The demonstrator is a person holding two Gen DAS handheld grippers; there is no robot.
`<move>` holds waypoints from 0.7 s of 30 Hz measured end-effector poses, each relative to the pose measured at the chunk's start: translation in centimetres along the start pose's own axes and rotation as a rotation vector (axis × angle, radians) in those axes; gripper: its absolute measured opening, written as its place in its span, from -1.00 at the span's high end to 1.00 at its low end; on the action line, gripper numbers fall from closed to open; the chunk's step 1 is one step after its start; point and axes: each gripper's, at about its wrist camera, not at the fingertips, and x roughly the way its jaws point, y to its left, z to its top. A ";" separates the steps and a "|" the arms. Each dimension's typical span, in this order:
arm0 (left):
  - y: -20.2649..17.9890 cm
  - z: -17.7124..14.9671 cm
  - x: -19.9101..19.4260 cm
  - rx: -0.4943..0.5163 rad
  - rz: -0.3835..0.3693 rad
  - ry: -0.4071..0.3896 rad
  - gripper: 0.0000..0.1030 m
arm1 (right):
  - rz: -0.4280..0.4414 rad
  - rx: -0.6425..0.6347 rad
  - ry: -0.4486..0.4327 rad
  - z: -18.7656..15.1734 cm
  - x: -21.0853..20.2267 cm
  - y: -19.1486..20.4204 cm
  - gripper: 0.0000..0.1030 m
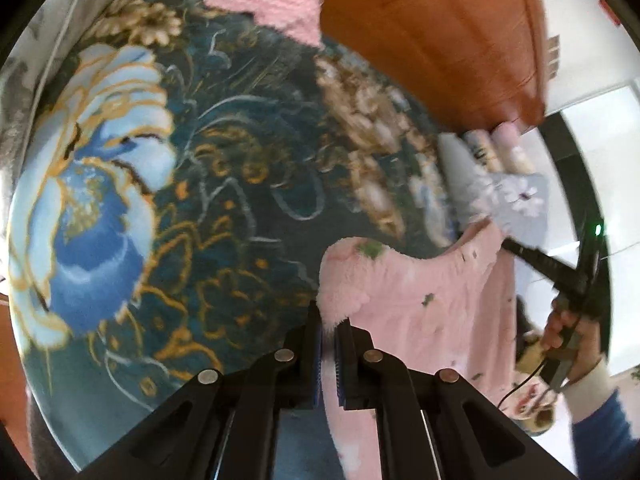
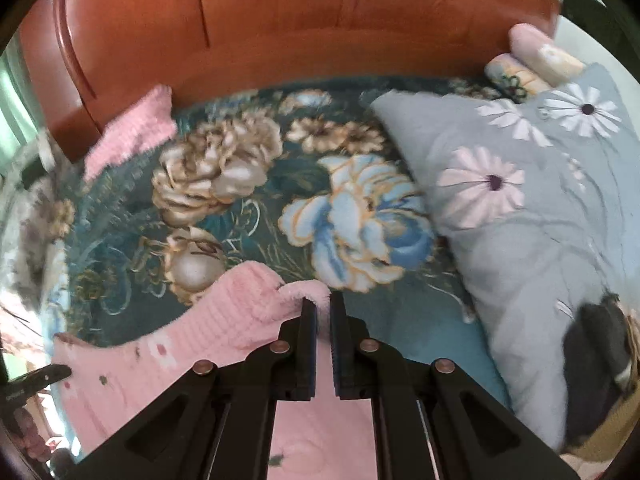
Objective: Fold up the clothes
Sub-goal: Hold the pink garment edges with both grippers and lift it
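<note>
Two grippers clamp the pink fleece garment [image 1: 420,304] above the floral blanket [image 1: 224,184] | left gripper [image 1: 328,344] pinches one edge | right gripper [image 2: 323,320] nips another corner thinly | risk: plush slips out, garment sags.

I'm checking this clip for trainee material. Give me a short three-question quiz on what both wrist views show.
1. True or false: the left gripper has its fingers closed on the pink garment.
2. Multiple choice: what lies against the headboard at the far side of the floral blanket? A) a folded pink knit piece B) a black shoe C) a book
3. Short answer: what sits to the right of the right gripper on the bed?

Key:
1. True; both grippers pinch an edge of the garment, which hangs between them.
2. A, the folded pink knit piece.
3. A grey pillow with daisies.
</note>
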 end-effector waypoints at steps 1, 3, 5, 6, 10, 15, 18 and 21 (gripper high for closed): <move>0.2 -0.1 0.6 0.012 0.019 0.011 0.89 | -0.004 0.005 0.017 0.2 1.2 0.3 0.89; 1.0 -0.4 1.3 0.006 0.030 0.029 0.89 | -0.020 0.022 0.067 0.2 3.8 0.4 0.89; 1.6 -0.8 1.6 -0.005 0.031 0.039 0.88 | -0.027 0.037 0.106 -0.2 5.6 0.1 0.89; 1.8 -1.0 1.8 -0.010 0.031 0.043 0.88 | -0.029 0.044 0.124 -0.5 6.4 0.0 0.89; 1.8 -1.5 1.5 -0.010 0.027 0.049 0.81 | -0.026 0.051 0.152 -1.4 7.4 0.0 0.88; 0.7 -2.4 0.1 -0.021 0.057 0.060 0.70 | 0.008 0.038 0.116 -1.8 5.3 0.1 0.28; 0.4 -4.1 -1.5 -0.070 0.116 0.048 0.46 | 0.042 0.054 0.079 -2.6 3.1 -0.3 0.06; -0.6 -5.8 -2.6 -0.104 0.142 0.032 0.46 | 0.068 0.105 0.046 -5.8 -0.8 -2.4 0.03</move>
